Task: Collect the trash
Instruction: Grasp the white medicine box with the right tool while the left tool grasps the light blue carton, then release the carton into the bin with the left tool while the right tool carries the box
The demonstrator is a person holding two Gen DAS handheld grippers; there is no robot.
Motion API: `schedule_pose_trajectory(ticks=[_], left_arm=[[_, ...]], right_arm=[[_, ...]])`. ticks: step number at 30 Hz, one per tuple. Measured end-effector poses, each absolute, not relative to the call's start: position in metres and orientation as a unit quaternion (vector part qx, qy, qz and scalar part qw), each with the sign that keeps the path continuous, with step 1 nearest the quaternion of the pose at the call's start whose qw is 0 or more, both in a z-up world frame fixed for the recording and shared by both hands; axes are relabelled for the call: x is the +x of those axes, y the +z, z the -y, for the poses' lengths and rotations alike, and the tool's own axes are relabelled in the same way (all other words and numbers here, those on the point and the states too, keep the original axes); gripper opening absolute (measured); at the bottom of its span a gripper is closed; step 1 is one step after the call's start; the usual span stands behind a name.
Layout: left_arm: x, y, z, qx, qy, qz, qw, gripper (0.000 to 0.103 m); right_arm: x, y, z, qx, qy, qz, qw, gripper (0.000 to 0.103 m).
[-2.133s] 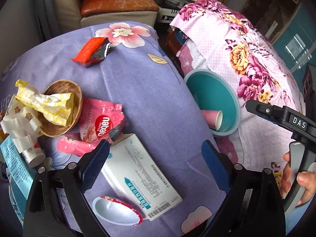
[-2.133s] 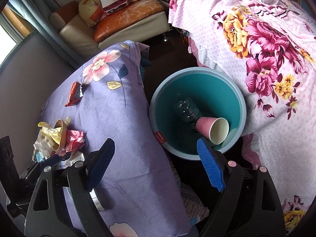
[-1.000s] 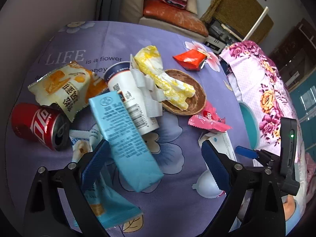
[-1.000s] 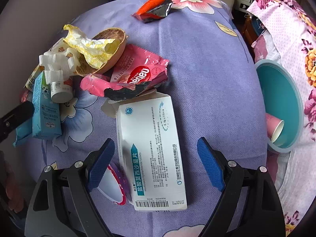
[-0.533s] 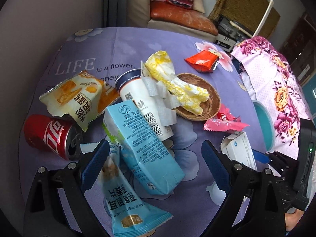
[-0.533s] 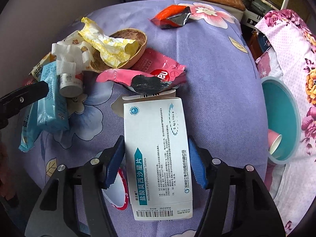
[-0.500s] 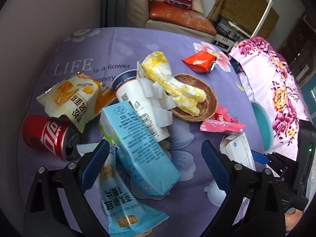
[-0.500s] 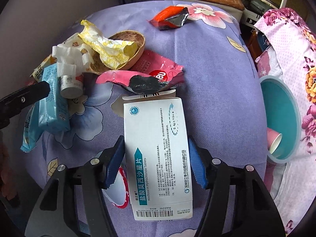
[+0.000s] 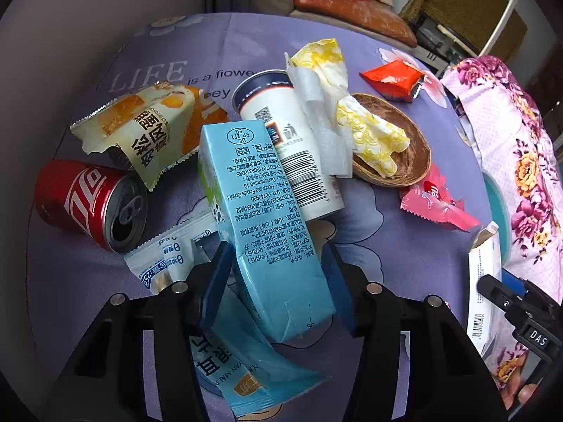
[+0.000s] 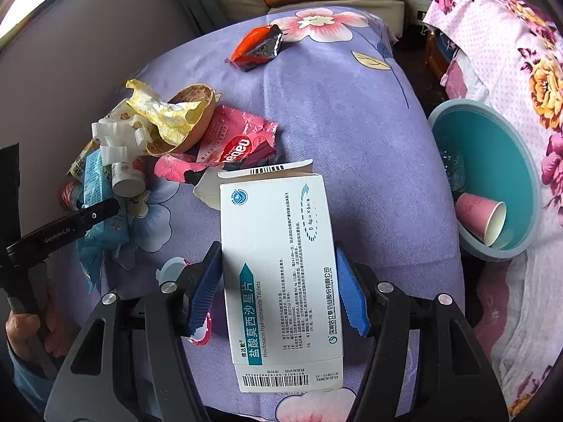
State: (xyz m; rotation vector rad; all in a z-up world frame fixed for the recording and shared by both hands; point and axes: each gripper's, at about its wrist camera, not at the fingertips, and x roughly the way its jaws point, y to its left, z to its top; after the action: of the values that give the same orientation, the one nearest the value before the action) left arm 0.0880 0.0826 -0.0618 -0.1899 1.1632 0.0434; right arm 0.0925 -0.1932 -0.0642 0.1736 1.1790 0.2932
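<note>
Since the frames half a second earlier, the left gripper (image 9: 278, 283) has dropped onto the blue carton (image 9: 258, 225), its jaws now closing with the carton between them and the blue pads against its sides; the right gripper (image 10: 278, 288) has carried the white medicine box (image 10: 279, 274) slightly up off the cloth. Purple flowered tablecloth (image 10: 345, 112): bears all remaining trash. Teal bin (image 10: 492, 161): beside the table's right edge, holding a pink paper cup (image 10: 482, 218). White medicine box: clamped by its long sides between the right gripper's pads, flap open at the far end. Blue carton: lying tilted across a white cylindrical container (image 9: 285, 144) and a light-blue snack packet (image 9: 246, 362). Red cola can (image 9: 88, 200): on its side, left of the carton, touching a torn yellow snack bag (image 9: 140, 130). Brown bowl (image 9: 411, 165): holds crumpled yellow paper (image 9: 366, 130). Pink wrapper (image 9: 436, 204): just right of the bowl. Red wrapper (image 9: 394, 79): well apart, at the far side
</note>
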Motion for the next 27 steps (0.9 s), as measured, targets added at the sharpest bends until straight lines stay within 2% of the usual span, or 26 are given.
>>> schedule_pose_trajectory(ticks=[6,8,20,27], left_arm=[[0.099,-0.08,-0.086,-0.092,0.037,-0.574,0.812,0.053],[0.096,-0.079,-0.086,-0.092,0.041,-0.569,0.816,0.043],[0.064,-0.012,-0.083,-0.114,-0.037,-0.497,0.859,0.042],[0.07,0.007,-0.042,-0.092,-0.082,-0.486,0.865,0.042]], right_arm=[[0.087,-0.06,0.204,0.099,0.141,-0.547,0.82,0.059],[0.086,-0.059,0.209,0.107,0.141,-0.544,0.82,0.059],[0.083,-0.057,0.229,0.148,0.153,-0.532,0.82,0.059],[0.088,-0.045,0.25,0.165,0.14,-0.512,0.831,0.059]])
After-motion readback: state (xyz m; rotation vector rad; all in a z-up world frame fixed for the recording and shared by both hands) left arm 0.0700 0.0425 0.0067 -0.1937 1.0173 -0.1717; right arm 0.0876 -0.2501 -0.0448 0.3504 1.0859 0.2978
